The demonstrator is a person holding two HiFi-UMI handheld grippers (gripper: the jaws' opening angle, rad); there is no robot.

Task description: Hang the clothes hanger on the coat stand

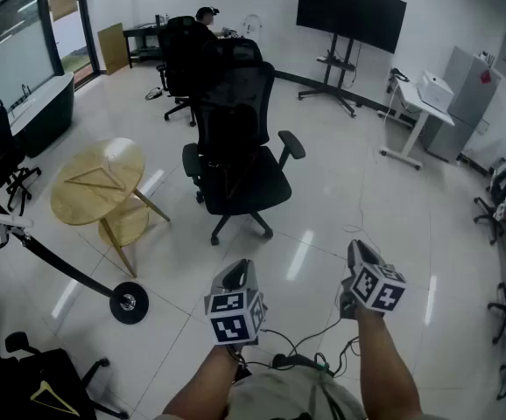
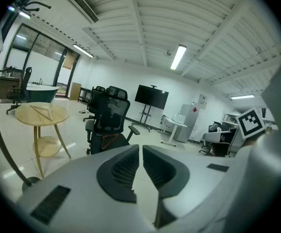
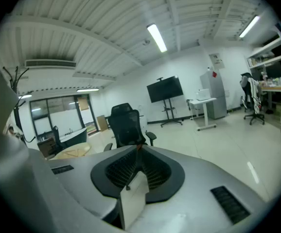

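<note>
Left gripper [image 2: 140,148], right gripper [image 3: 139,147] closed; hanger [image 2: 110,138] perhaps on chair [image 2: 109,114].

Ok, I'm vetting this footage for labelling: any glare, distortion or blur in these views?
Head view: sharp, fisheye-bent, light streaks glaring on the glossy floor. Left gripper view: black vignetted corners, curved ceiling beams, left tool soft up close. Right gripper view: same vignette, bright ceiling lamp, background sharp.

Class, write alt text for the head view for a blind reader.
A person's arms hold the left tool and right tool, both shut, above a pale floor. Ahead stands a black office chair, a round wooden table beside it.
</note>
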